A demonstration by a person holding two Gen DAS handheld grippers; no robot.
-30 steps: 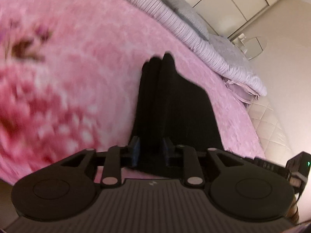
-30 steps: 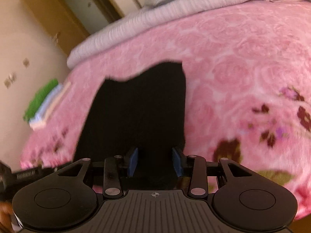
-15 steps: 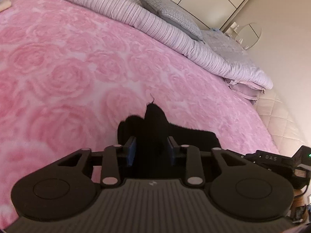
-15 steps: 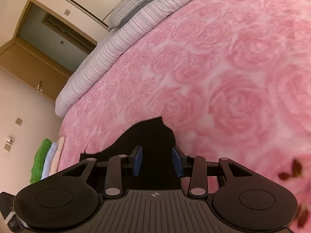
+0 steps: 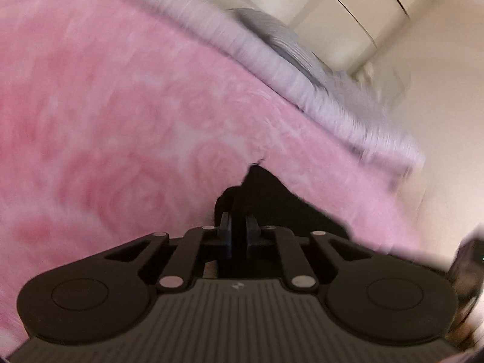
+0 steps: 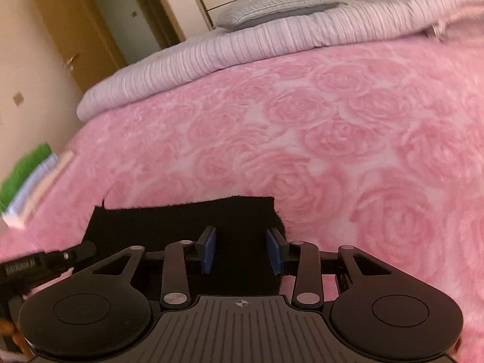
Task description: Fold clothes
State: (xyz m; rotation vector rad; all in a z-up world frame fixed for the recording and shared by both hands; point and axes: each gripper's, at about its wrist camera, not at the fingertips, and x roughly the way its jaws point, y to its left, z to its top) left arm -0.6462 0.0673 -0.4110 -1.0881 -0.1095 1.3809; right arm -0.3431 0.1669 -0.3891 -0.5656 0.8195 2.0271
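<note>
Bedroom bg: pink rose blanket (image 6: 348,139) covers the bed, striped duvet (image 6: 242,48) rolled along the far edge w/ grey pillow (image 6: 272,9) on top, wardrobe doors and a wooden door behind.

L wrist view: frame heavily motion-blurred. Left gripper (image 5: 239,227) jaws now narrow and closing, vs wide apart 1 s ago; black garment (image 5: 272,199) runs between them, a small peak of cloth sticking up just past the tips. Looks like the pads are pinching the fabric edge, though black on black, so contact is not crisp. Cloth visible ahead is much shorter than 1 s ago, when a long dark panel stretched away over the blanket.

R wrist view: sharp. Right gripper (image 6: 242,252) jaws abt half open, blue pads apart, black garment (image 6: 187,227) lying flat under and between them, no pinch visible. Garment now reads as a low wide rectangle w/ a fairly straight far edge, a loose thread at its far-left corner; 1 s ago it was a tall irregular shape. Stack of folded items (green, white, peach) (image 6: 27,187) sits at the bed's left edge, well apart.

Judgement: a fold has prob just been laid; L is regrasping for the next fold, R not yet gripping.
</note>
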